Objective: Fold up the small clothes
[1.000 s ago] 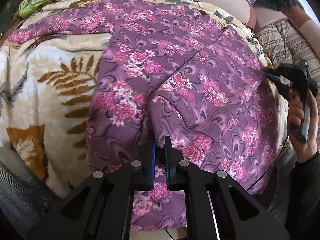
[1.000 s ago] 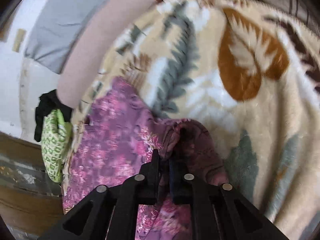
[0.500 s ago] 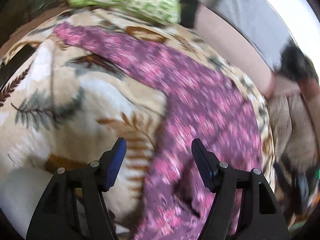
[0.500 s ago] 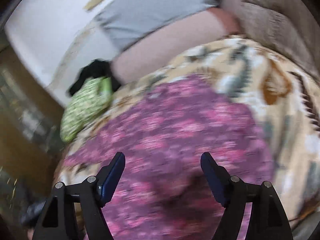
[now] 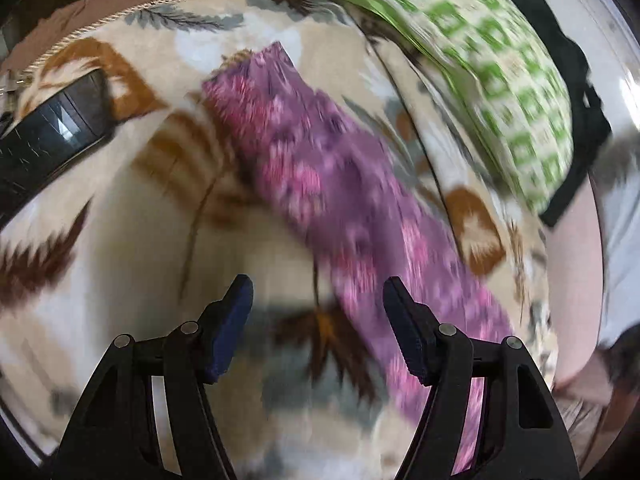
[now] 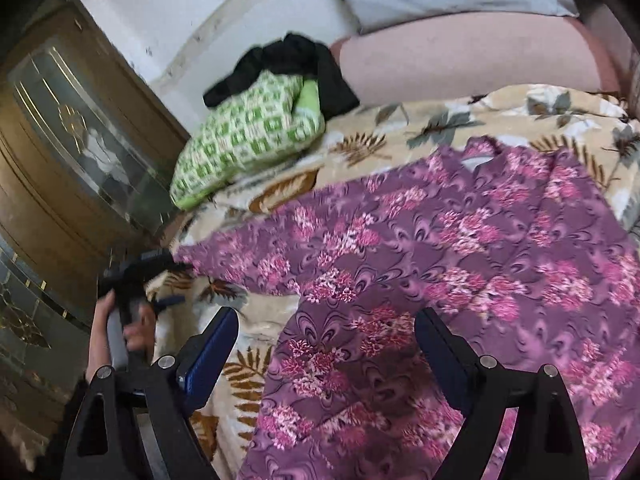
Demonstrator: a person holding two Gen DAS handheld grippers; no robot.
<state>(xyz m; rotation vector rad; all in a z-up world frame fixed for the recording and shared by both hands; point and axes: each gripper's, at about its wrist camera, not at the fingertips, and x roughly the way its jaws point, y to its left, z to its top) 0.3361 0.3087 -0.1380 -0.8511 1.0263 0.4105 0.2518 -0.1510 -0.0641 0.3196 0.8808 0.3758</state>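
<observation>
- Purple floral garment [image 6: 460, 280], one piece of thin patterned cloth, lies spread flat on the bed's cream leaf-print blanket [image 6: 360, 148]; it fills the right and lower part of the right wrist view, and one long sleeve runs out to the left.
- Right gripper [image 6: 326, 350] hovers above the garment's near part with its two blue-padded fingers [image 6: 212, 344] spread wide, holding nothing.
- Left gripper [image 5: 318, 320] likewise has its fingers wide apart and empty; in its blurred view one narrow strip of the garment [image 5: 328, 184] runs diagonally past the right finger, with bare blanket [image 5: 132, 248] between and left of the fingers.
- From the right wrist view the person's left hand [image 6: 120, 320] grips the left gripper just beside the sleeve's end, at the bed's left edge.
- Farther back sits one green-and-white checked pillow [image 6: 248, 140], apart from the garment, with one black cloth [image 6: 296, 64] behind it.
- A brown wooden cabinet with glass panels [image 6: 68, 152] stands beside the bed on the left.
</observation>
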